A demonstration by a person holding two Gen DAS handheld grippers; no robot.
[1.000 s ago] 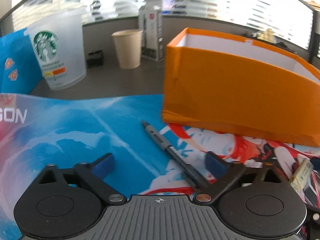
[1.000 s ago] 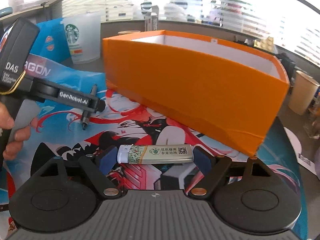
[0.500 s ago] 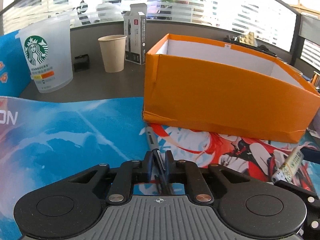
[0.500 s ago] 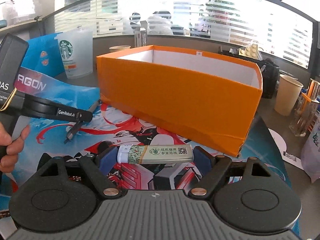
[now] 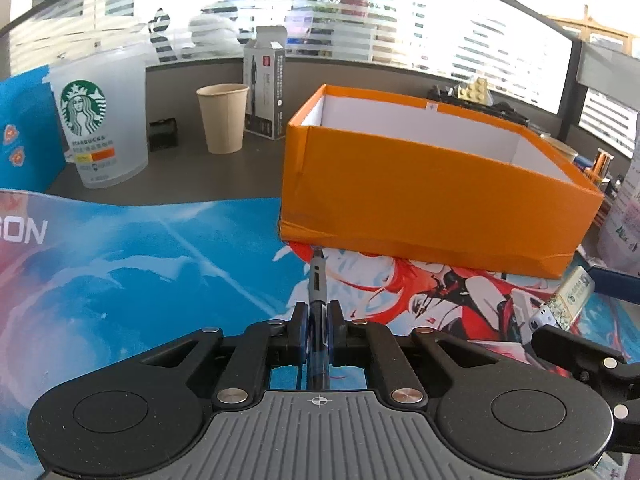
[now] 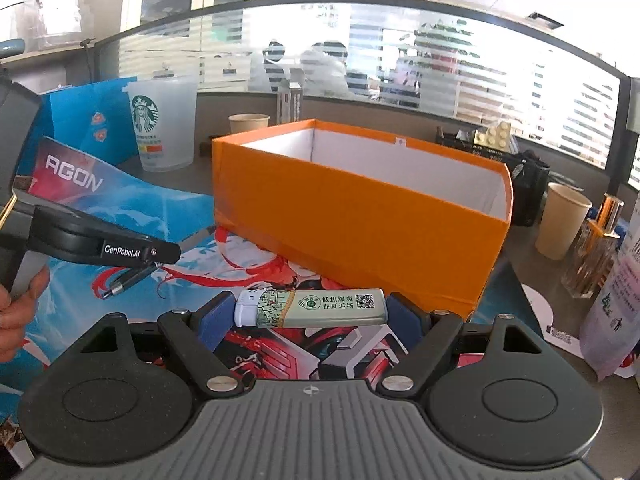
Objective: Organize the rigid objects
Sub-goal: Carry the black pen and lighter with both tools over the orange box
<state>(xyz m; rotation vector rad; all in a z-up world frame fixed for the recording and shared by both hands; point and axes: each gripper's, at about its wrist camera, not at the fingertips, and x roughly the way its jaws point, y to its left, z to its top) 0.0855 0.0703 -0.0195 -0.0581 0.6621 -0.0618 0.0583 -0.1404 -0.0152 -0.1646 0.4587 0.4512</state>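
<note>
An office: glass partitions with frosted stripes (image 6: 400,76) run along the far side, paper coffee cups (image 5: 222,117) on a grey desk (image 5: 192,172).

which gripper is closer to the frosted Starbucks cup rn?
Left. The left gripper, shut on a dark pen, sits nearer the frosted plastic Starbucks cup. The right gripper, gripping a lighter, is farther off, in front of the orange cardboard box.

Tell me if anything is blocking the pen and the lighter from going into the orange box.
Only the orange box's own near wall, which both must clear. The pen is clamped in the left gripper, the lighter spans the right gripper's jaws, and the open top looks unobstructed.
</note>
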